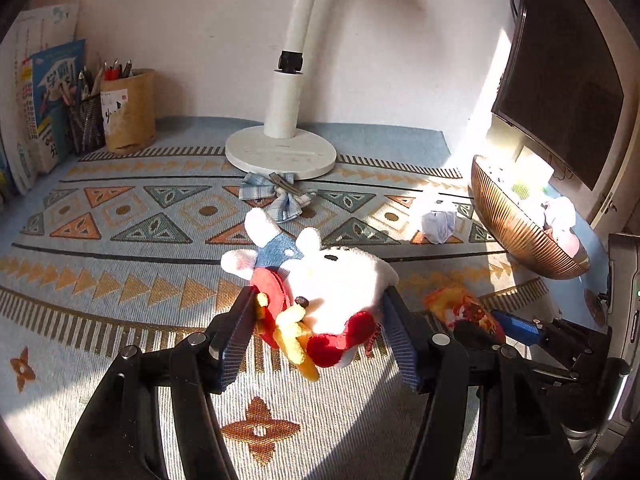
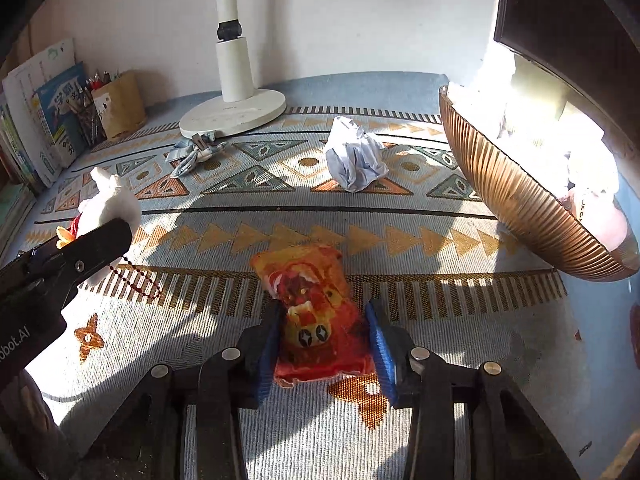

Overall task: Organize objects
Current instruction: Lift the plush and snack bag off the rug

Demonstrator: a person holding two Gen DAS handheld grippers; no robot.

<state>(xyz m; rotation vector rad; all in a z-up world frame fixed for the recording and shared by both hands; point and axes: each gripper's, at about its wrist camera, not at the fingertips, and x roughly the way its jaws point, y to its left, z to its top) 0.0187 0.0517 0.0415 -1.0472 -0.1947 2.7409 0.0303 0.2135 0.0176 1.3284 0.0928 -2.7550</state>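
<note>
A white plush toy (image 1: 340, 280) in red and blue clothes, with a yellow piece at its front, sits between the blue pads of my left gripper (image 1: 320, 296), which is shut on it above the patterned cloth. In the right wrist view the toy (image 2: 114, 200) shows at the left, a red bead chain hanging from it. My right gripper (image 2: 324, 312) is shut on an orange-red snack packet (image 2: 316, 312), both pads against its sides. The same packet (image 1: 460, 308) appears low right in the left wrist view. A ribbed copper bowl (image 2: 520, 200) stands to the right, with soft items inside.
A crumpled pale blue wad (image 2: 354, 160) and a plaid bow (image 2: 196, 152) lie on the cloth. The white lamp base (image 2: 236, 116) stands at the back. Pen holders (image 1: 128, 112) and books (image 1: 48, 100) line the back left. A dark monitor (image 1: 560, 72) hangs over the bowl.
</note>
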